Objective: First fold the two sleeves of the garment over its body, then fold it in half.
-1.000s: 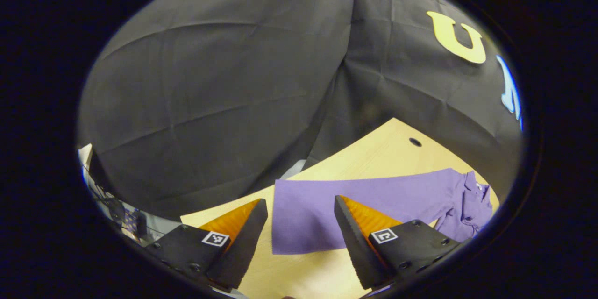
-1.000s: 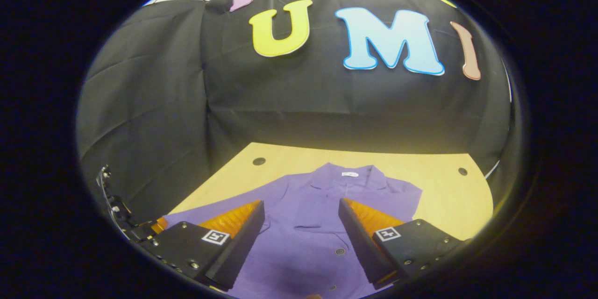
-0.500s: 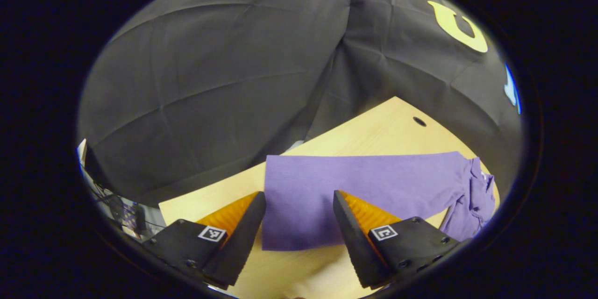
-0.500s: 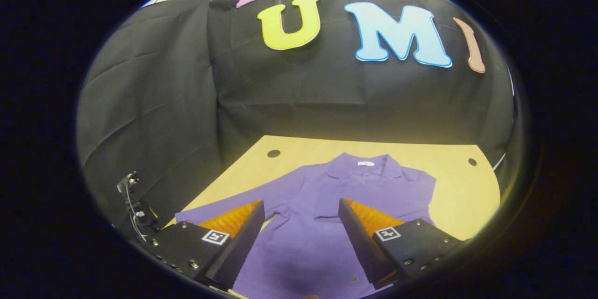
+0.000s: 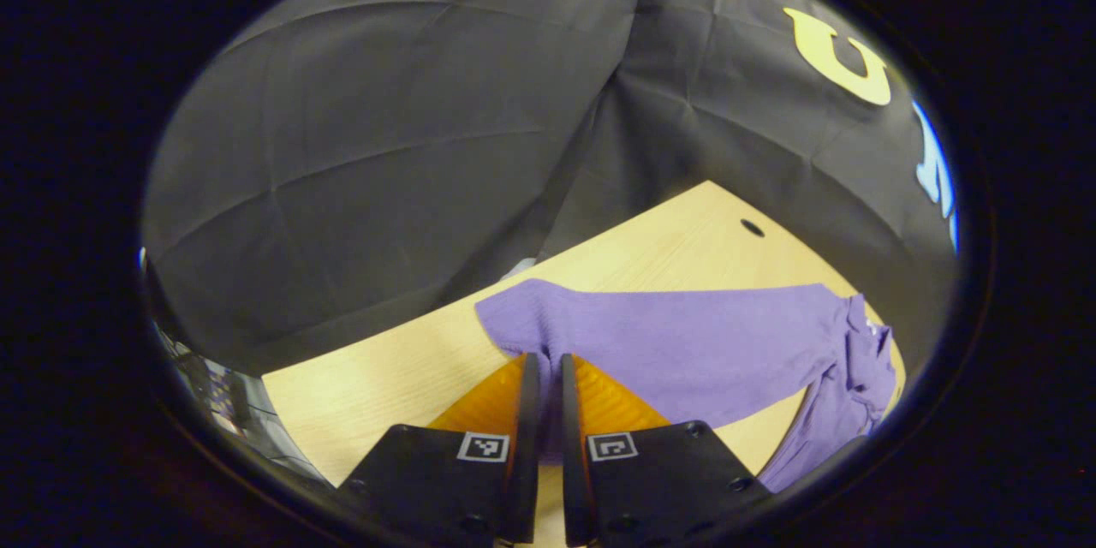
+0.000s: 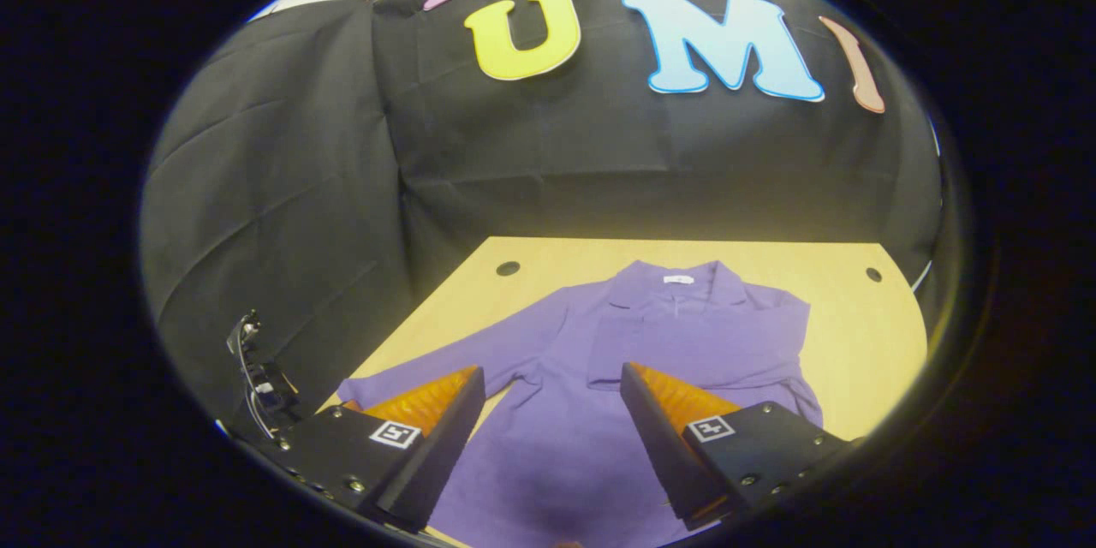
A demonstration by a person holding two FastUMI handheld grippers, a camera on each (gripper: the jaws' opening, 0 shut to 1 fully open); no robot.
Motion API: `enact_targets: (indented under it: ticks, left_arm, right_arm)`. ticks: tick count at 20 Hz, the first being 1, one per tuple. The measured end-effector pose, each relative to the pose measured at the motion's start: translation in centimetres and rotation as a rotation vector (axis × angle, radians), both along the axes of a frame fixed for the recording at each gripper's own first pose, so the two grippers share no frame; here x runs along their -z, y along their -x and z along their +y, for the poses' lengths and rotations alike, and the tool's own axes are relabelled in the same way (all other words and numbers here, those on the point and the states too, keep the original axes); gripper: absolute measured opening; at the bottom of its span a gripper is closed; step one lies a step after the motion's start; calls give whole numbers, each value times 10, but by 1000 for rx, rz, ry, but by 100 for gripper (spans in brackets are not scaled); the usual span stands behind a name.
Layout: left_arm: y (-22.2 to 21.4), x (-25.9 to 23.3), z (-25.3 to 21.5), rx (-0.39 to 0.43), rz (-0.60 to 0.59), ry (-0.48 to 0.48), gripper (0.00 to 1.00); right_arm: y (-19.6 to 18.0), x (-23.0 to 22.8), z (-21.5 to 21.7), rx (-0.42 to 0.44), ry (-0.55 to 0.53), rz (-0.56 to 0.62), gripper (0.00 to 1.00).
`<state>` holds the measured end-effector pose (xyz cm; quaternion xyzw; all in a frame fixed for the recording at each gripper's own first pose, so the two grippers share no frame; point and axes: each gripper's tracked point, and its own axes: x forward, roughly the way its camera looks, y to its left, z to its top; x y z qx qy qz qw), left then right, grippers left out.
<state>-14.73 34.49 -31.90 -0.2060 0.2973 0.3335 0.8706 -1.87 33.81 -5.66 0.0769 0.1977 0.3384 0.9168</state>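
We see one purple garment lying on one pale wooden tabletop, its collar toward the far edge, where the black cloth wall hangs, and its body running toward the near edge under our right gripper. In the right gripper view two sleeves can be counted: one sleeve is already folded flat across the chest, just below the collar, and the other, the outstretched sleeve, reaches out toward the tabletop's left edge. A small white tag sits inside the collar. Two dark round holes mark the tabletop, one hole near the far left corner and a second hole near the far right corner. Our right gripper hangs above the lower body of the garment with its two fingers standing well apart and nothing between them. In the left gripper view our left gripper has its two fingers drawn together, and purple cloth shows in the narrow slit between them, so we take them to be pinching the cuff end of the outstretched sleeve, whose corner lifts a little off the wood beside the fingers. Far left in the right gripper view we make out the other gripper, but it is too small to read
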Motion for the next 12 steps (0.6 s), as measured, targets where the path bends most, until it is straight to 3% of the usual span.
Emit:
enact_targets:
  ticks: [1,3,8,12]
  left_arm:
    - [1,-2,4,5,-10,3,20]
    - [-2,-3,3,-6,-1,12,7]
    - [-15,-19,-6,-30,-53,47,7]
    - [-41,-55,-30,14,-125,58,7]
  right_arm:
    - [-1,0,-4,6,-5,6,97]
    - [-3,3,-11,12,-9,18,97]
    - [-9,7,-46,51,-2,13,97]
    - [-14,11,-75,89,-24,34,97]
